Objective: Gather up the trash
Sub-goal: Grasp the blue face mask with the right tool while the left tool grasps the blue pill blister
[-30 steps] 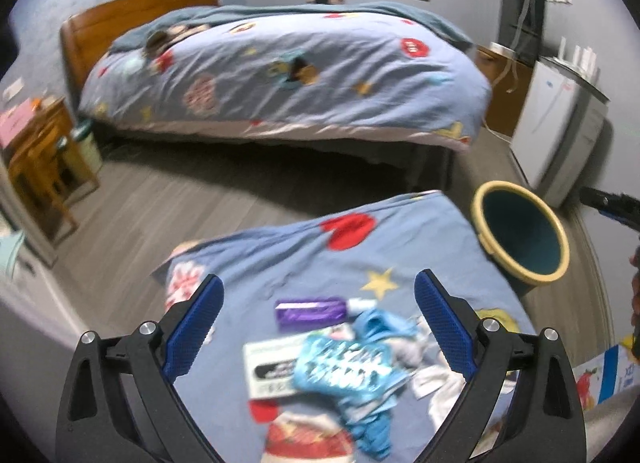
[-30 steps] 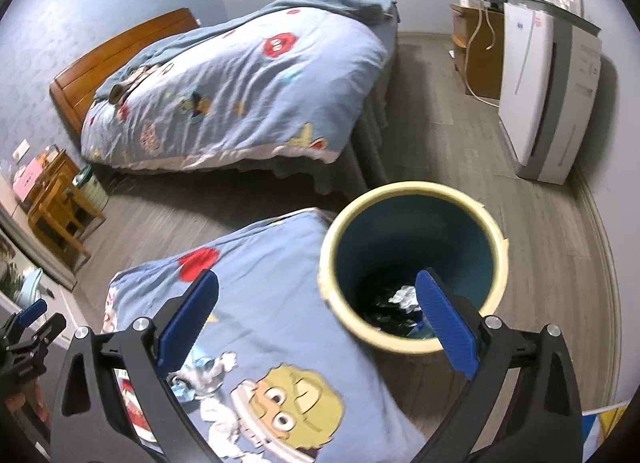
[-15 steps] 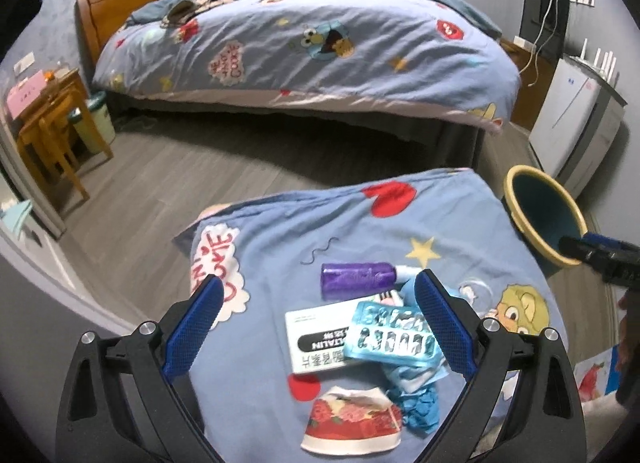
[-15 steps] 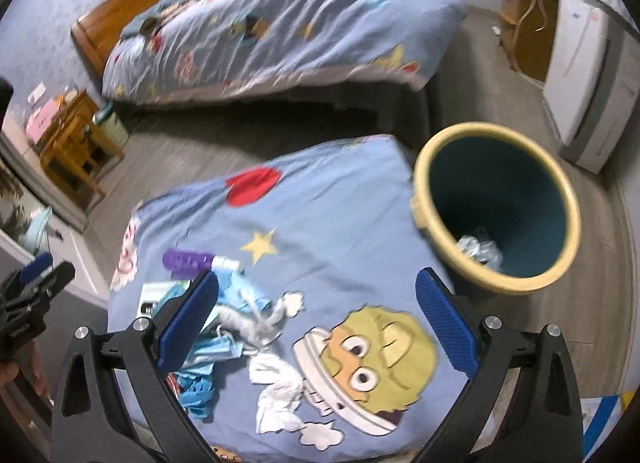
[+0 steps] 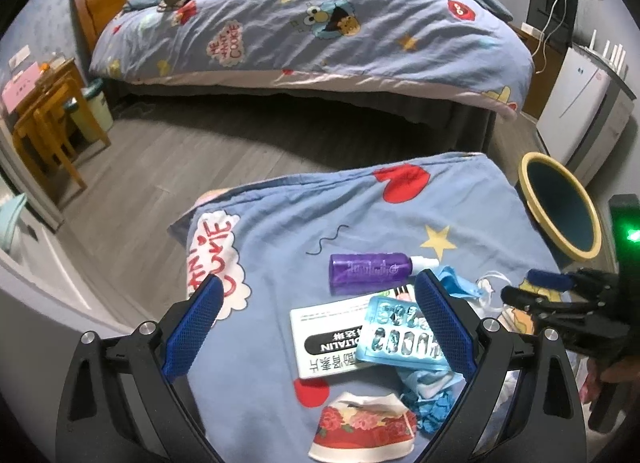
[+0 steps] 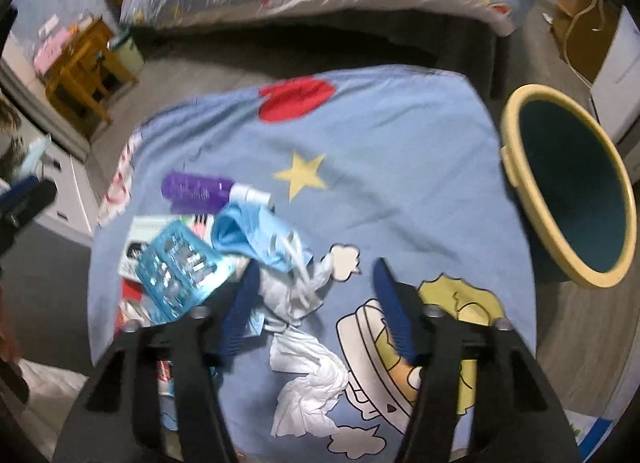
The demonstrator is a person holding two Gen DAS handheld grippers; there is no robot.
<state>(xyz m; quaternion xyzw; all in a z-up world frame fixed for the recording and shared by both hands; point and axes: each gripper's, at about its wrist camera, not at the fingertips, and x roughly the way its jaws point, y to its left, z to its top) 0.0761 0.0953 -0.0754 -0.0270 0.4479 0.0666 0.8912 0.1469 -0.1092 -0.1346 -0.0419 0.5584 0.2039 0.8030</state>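
Tissue (image 6: 308, 379) on blanket (image 6: 400, 167), between spread right hand-held gripper (image 6: 316, 307) fingers.

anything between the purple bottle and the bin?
Nothing but bare sheet with a yellow star between purple bottle and bin, per right wrist view.

We count one purple bottle (image 5: 367, 274), one white box (image 5: 328, 339), one blue blister pack (image 5: 402, 337), one blue face mask (image 6: 256, 237), one crumpled white tissue (image 6: 310, 391) and one red floral wrapper (image 5: 362, 429). We see one yellow-rimmed bin (image 5: 560, 209), one bed (image 5: 312, 31) and two tools: left (image 5: 320, 329), right (image 6: 316, 303).
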